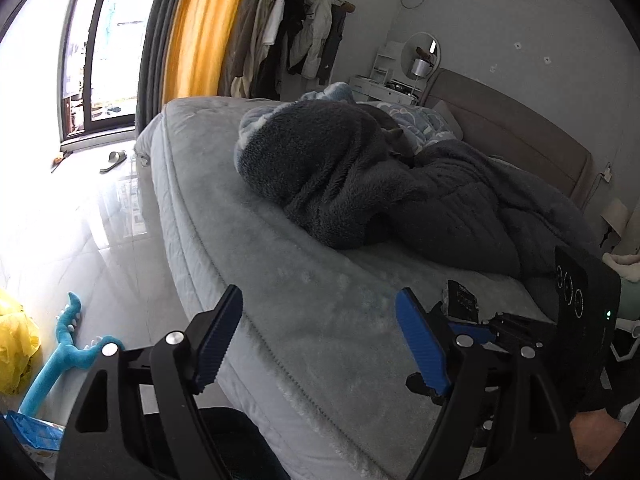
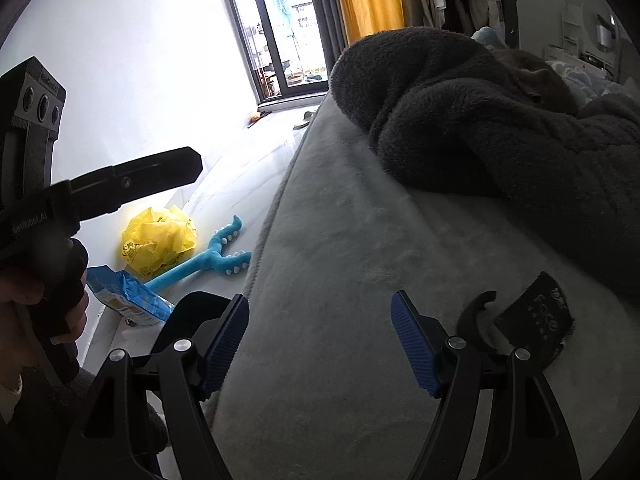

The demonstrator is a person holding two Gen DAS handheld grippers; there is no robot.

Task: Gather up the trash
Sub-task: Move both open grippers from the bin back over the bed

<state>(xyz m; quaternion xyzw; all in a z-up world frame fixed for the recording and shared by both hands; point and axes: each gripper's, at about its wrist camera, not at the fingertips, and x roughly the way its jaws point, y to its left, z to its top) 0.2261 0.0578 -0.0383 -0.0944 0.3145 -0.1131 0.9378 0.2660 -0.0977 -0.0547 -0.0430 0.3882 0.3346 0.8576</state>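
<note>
Two trash pieces lie on the bed (image 2: 340, 280): a black torn wrapper (image 2: 536, 320) with faint print, and a curled black strip (image 2: 474, 316) touching its left side. Both sit just right of the right gripper (image 2: 320, 340), whose blue ribbed pads are spread wide, holding nothing. Left gripper (image 1: 320, 336) also wide open and empty, hovering over the bed edge, wrapper (image 1: 462, 300) just beyond its right finger. Likely best: swing right, pinch the wrapper's raised edge, avoid snagging plush. Bed cover soft, fuzzy grey; dark fleece blanket (image 2: 500, 128) heaped behind the wrapper. Floor left of bed: crumpled yellow bag (image 2: 158, 244), blue packet (image 2: 128, 300), blue plush toy (image 2: 208, 256).
</note>
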